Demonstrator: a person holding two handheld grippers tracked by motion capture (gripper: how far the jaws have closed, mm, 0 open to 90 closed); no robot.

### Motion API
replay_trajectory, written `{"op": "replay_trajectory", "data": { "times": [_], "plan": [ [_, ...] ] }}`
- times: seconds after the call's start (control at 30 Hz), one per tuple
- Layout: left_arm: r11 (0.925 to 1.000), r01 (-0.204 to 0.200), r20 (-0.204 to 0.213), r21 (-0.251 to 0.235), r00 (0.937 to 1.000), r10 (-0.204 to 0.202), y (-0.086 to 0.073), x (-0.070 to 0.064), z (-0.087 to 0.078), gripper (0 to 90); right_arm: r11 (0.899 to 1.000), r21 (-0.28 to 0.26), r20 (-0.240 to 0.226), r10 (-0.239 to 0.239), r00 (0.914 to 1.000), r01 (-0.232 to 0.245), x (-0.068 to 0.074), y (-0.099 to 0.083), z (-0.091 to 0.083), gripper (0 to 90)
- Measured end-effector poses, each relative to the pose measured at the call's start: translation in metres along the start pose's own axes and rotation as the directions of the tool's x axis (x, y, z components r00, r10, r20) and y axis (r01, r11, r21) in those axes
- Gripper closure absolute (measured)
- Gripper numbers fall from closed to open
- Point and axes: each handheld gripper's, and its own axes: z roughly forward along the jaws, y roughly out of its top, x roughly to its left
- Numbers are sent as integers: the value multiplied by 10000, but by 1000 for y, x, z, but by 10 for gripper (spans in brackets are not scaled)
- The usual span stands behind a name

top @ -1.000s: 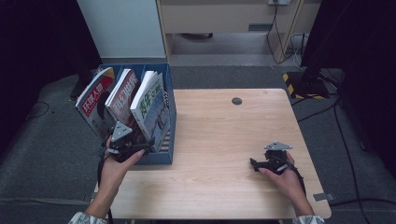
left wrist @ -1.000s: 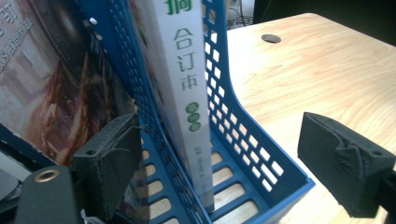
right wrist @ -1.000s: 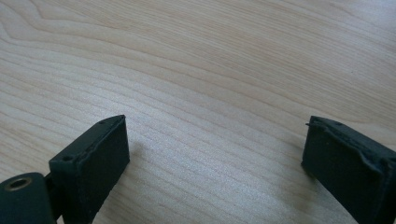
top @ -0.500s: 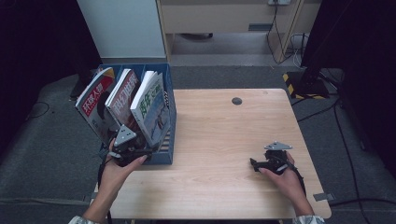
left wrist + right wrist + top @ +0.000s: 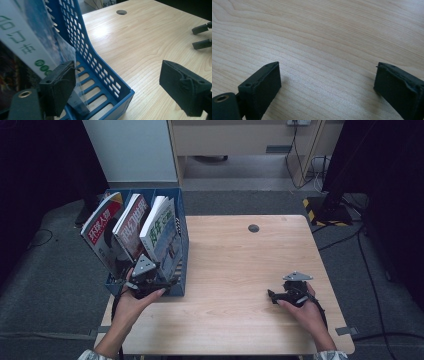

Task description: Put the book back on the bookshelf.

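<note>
Reaching at the rack's point(image 5: 179, 250) near end, the left gripper point(image 5: 150, 281) is held spread wide around the rightmost magazine point(image 5: 30, 37), one jaw against its cover, likely for a pull-out. Two more magazines point(image 5: 120, 227) are packed beside it; the rack's wall is straddled. The right gripper point(image 5: 285, 296), spread and empty, is parked well apart on the table point(image 5: 235, 270).

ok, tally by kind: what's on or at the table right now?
Magazines: 3, with a red cover, a dark red cover and a white-and-green cover
Blue file rack: 1
Hand-held grippers: 2, the left hand-held gripper and the right hand-held gripper
Total: 6
</note>
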Motion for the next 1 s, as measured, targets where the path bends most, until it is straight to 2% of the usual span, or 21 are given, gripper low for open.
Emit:
{"op": "replay_trajectory", "data": {
  "times": [0.6, 1.0],
  "plan": [
    [9994, -120, 481, 313, 9988, 105, 12, -16, 16, 107, 10000, 10, -19, -45, 10000, 45, 0, 0, 0, 71],
    [9978, -414, 902, 508, 9952, 367, 22, -33, 32, 83, 10000, 7, -25, -67, 10000, 67, 1, 0, 0, 72]
  ]
}}
